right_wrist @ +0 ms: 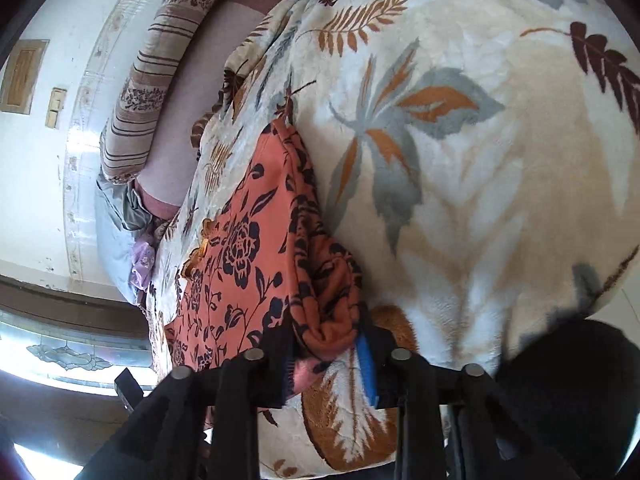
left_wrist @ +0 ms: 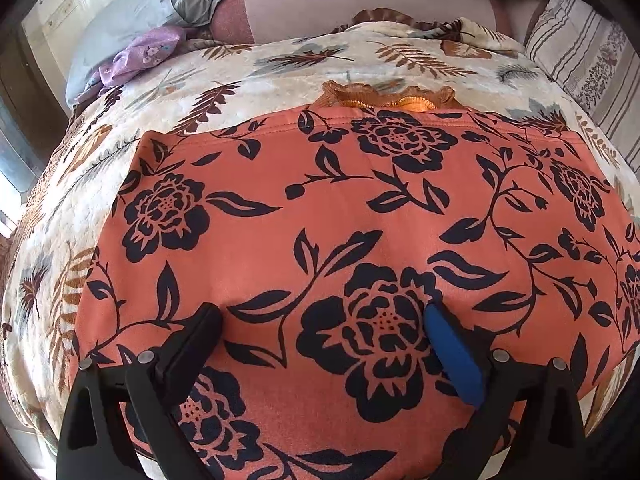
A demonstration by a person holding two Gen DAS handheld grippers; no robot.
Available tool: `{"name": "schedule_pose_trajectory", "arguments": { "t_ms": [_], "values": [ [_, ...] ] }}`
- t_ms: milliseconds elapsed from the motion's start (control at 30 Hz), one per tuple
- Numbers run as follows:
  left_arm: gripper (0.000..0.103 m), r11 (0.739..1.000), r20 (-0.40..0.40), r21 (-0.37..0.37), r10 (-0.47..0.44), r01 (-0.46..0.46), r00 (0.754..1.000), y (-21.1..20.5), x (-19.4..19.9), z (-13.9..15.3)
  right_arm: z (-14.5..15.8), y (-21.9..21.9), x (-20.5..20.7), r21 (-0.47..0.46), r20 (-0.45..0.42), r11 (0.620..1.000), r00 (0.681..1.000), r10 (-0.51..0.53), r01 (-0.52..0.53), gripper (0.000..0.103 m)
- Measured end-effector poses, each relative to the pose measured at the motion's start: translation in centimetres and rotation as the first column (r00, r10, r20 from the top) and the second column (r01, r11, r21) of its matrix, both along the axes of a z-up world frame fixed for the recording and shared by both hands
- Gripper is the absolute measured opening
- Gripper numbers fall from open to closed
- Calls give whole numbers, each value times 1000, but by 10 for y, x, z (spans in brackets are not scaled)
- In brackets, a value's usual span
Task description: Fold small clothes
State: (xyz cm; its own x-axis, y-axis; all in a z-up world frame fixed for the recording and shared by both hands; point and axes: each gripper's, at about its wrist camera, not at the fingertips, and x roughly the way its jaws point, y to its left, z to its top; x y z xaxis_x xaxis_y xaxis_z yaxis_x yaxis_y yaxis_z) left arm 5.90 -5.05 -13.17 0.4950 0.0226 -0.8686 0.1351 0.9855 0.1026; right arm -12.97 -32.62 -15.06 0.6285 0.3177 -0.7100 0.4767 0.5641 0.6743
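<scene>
An orange garment with black flowers (left_wrist: 340, 216) lies spread flat on the leaf-patterned blanket (left_wrist: 280, 68). An orange frilled edge (left_wrist: 384, 96) shows at its far side. My left gripper (left_wrist: 324, 320) is open, its black and blue fingers resting on the cloth near its front edge. In the right wrist view the same garment (right_wrist: 248, 256) lies at the left, with one bunched corner (right_wrist: 332, 320) pinched between the fingers of my right gripper (right_wrist: 328, 348), which is shut on it just above the blanket (right_wrist: 480, 160).
A purple cloth (left_wrist: 140, 56) and a grey-blue garment (left_wrist: 168, 0) lie at the bed's far left. Striped pillows (left_wrist: 580, 60) sit at the back and right. A wall and window (right_wrist: 60, 352) are past the bed's edge.
</scene>
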Motion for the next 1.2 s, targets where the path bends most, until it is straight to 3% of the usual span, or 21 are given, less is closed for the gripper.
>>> {"name": "schedule_pose_trajectory", "arguments": {
  "t_ms": [33, 67, 200, 333, 400, 467, 533, 633, 667, 733, 833, 900, 933, 1000, 1067, 1100, 1133, 1200],
  "values": [
    [102, 1000, -3, 0, 1, -1, 1000, 0, 1, 0, 7, -10, 1, -19, 30, 999, 999, -25, 25, 79],
    [102, 1000, -6, 2, 1, -1, 1000, 0, 2, 0, 13, -20, 6, -32, 68, 998, 997, -42, 44, 85],
    [102, 1000, -14, 7, 4, -4, 1000, -1, 4, -1, 18, -39, 80, 14, 139, 993, 984, 112, -115, 85],
    [103, 1000, -15, 11, 8, -8, 1000, -3, 5, -2, -5, -31, 171, -7, 42, 965, 964, 261, -261, 83],
    [103, 1000, -14, 10, 8, -8, 1000, -3, 5, -2, -22, -22, 201, 16, -10, 946, 946, 324, -323, 70],
    [103, 1000, -12, 8, 9, -9, 1000, -2, 5, -3, -26, -12, 215, -5, -52, 928, 927, 372, -372, 16],
    [103, 1000, -7, 5, 6, -6, 1000, -2, 5, -4, -11, -7, 216, -114, -48, 920, 927, 372, -375, 14],
    [103, 1000, -8, 8, 1, -1, 1000, -2, 6, -4, -14, -24, 211, -205, -84, 950, 972, 221, -234, 14],
    [103, 1000, -19, 3, -2, 2, 1000, 0, 7, -2, -16, -24, 210, -188, -74, 957, 975, 212, -222, 22],
    [101, 999, -31, -39, 1, -2, 1000, 8, 7, 9, -8, -15, 203, -184, -65, 952, 969, 238, -246, 28],
    [101, 997, 75, -67, 33, -28, 997, 33, -14, 37, 27, 5, 180, -305, -23, 919, 967, 255, -250, 29],
    [101, 996, 89, -62, 75, -70, 993, 60, -28, 42, 50, 16, 155, -318, 44, 923, 969, 242, -216, 60],
    [101, 992, 58, -64, 116, -112, 992, 78, -32, 36, 60, 22, 143, -312, 87, 931, 970, 226, -188, 91],
    [97, 977, -87, -66, 199, -204, 976, 115, -37, 6, 71, 40, 121, -255, 171, 941, 948, 270, -222, 94],
    [97, 976, -62, -71, 200, -204, 978, 133, -54, 6, 69, 62, 106, -164, 203, 942, 925, 322, -292, 94],
    [96, 972, -97, -107, 201, -211, 975, 139, -59, 8, 62, 72, 101, -123, 197, 939, 920, 340, -321, 94],
    [91, 964, -106, -157, 199, -215, 974, 145, -62, 14, 53, 82, 97, -93, 173, 936, 920, 351, -339, 94],
    [90, 961, -80, -181, 199, -211, 977, 153, -64, 28, 34, 96, 89, -81, 126, 927, 919, 374, -366, 94]
  ]
}}
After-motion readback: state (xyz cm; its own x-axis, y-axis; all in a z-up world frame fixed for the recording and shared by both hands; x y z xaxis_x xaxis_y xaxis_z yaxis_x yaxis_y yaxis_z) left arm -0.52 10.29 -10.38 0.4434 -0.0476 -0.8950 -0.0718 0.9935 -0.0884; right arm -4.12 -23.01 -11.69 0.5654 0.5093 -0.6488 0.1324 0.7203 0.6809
